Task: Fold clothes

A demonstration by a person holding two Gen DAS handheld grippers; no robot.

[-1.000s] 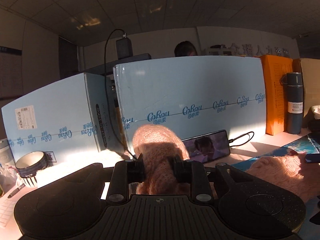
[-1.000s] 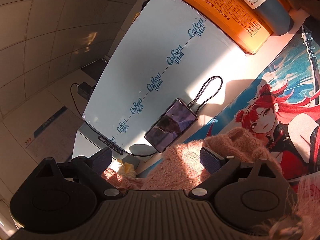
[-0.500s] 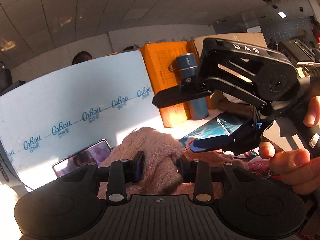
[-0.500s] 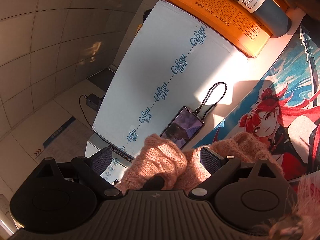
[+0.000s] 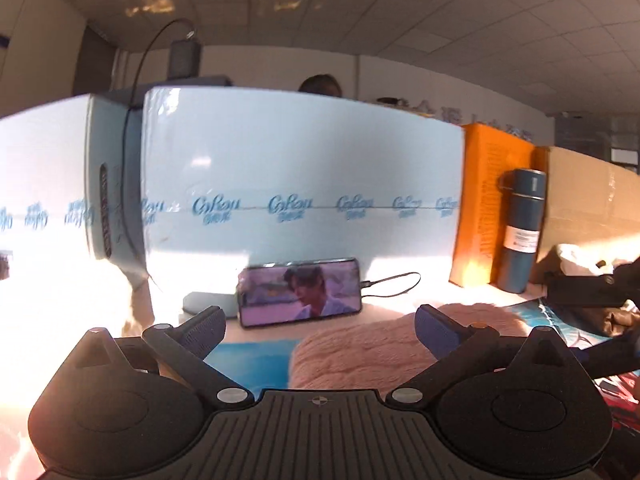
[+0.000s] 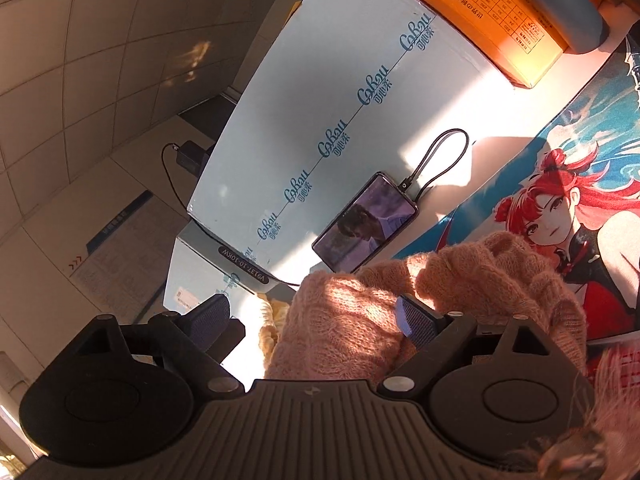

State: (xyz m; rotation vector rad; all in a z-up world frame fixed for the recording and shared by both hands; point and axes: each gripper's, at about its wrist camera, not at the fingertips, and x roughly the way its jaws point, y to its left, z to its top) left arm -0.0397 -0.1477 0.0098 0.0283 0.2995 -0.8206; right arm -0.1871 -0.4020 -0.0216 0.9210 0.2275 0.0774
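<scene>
Pink fuzzy knit sweater (image 5: 376, 344), 1 item, lying bunched on the printed desk mat (image 6: 520, 184) that covers the table, in front of a propped phone (image 5: 300, 296) playing video. Left gripper (image 5: 320, 324): fingers spread wide, having just been opening, with a fold of the knit lying low between them but neither pad pressing it. Right gripper (image 6: 312, 316): fingers also spread, lately narrowing a little, a thick hump of sweater between them; the right pad sits against the wool, the left pad stands clear, so no pinch. Handling, as judged: soft, light, limp, lofty; it will sag and stretch from any single hold and snag on rough edges, and it is not fragile. Best taken at a doubled edge or hem fold, 1 hold per gripper, well apart. Background: 2 pale blue cartons (image 5: 304, 184), orange box (image 5: 488, 208), blue vacuum bottle (image 5: 520, 232).
</scene>
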